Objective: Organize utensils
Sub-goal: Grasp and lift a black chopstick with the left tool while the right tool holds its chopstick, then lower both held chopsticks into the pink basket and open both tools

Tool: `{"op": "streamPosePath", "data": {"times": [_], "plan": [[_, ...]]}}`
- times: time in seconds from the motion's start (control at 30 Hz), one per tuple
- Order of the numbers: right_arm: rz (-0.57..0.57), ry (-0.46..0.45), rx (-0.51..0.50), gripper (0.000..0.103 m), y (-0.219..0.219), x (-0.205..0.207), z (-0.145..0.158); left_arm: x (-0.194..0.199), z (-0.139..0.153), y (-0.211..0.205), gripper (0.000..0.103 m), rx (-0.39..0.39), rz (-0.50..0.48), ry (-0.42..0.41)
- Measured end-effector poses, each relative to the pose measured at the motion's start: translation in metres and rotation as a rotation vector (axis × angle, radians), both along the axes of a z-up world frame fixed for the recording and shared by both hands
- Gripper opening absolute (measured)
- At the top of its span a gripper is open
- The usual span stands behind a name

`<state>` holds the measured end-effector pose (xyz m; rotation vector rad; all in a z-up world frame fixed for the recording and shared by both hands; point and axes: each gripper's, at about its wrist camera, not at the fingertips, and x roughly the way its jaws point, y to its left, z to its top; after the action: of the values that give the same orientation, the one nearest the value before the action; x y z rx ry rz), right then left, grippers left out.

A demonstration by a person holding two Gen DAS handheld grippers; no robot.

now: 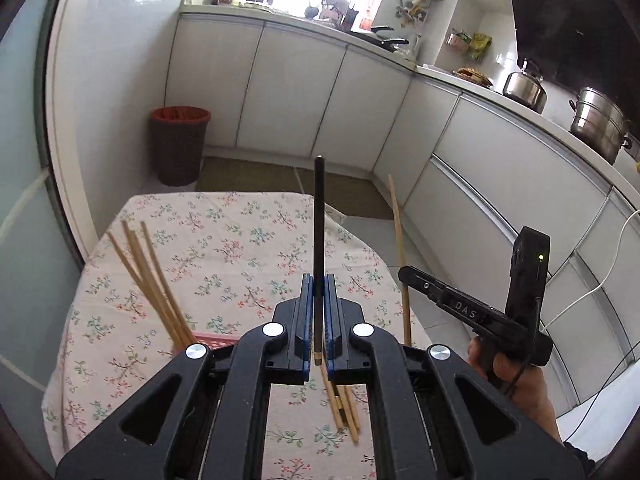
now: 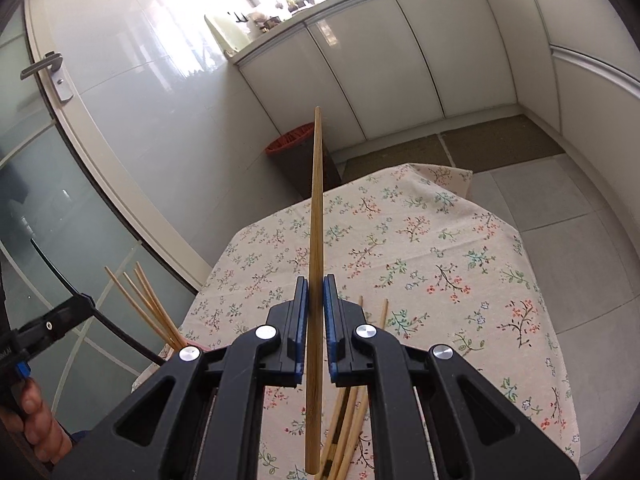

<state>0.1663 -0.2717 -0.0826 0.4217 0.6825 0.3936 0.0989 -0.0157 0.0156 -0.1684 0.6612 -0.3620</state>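
Tabletop [image 1: 224, 240] with floral cloth fills the near-centre of both views; white kitchen cabinets [image 1: 288, 92] run along the far side and right, grey-tiled floor [image 2: 560, 216] between. Dark waste bin [image 1: 180, 144] with red rim stands on the floor past the far-left end of the tabletop. Steel pot [image 1: 598, 124] and kettle [image 1: 524, 86] on the counter, far right.

Left hand-held gripper [image 1: 319, 312] is clamped narrow on a dark chopstick [image 1: 319, 220], blue pads touching it both sides; stick points away from the camera, its near end with a pale tip just behind the pads. Right hand-held gripper [image 2: 316, 312] is likewise closed narrow around a bamboo chopstick [image 2: 316, 240], which runs between the pads, long part pointing far, thick end sticking out near. In the left view the right hand-held gripper shows at the right edge, held by a hand [image 1: 516, 376], its bamboo stick rising upright.

Pink holder [image 1: 208, 342] on the near-left of the tabletop, mostly hidden behind the gripper, with a bunch of bamboo chopsticks [image 1: 148, 272] leaning out to the far left. Loose chopsticks [image 1: 344, 408] lie on the cloth near centre, under the grippers, touching each other; at least one has a dark section
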Motion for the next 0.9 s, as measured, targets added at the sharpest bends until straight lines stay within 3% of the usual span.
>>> {"op": "streamPosePath", "data": {"times": [0.13,0.5,0.9], "plan": [[0.031,-0.094,-0.020,0.008,0.025,-0.005,0.011,-0.008,0.003,0.024,0.004,0.035,0.072,-0.023],[0.106,-0.245,0.031,0.008,0.089,-0.011,0.028,0.000,-0.017,0.055,0.004,0.084,0.122,0.070],[0.174,-0.287,0.091,0.008,0.141,-0.010,0.017,0.014,-0.043,0.058,0.004,0.130,0.108,0.151]]}}
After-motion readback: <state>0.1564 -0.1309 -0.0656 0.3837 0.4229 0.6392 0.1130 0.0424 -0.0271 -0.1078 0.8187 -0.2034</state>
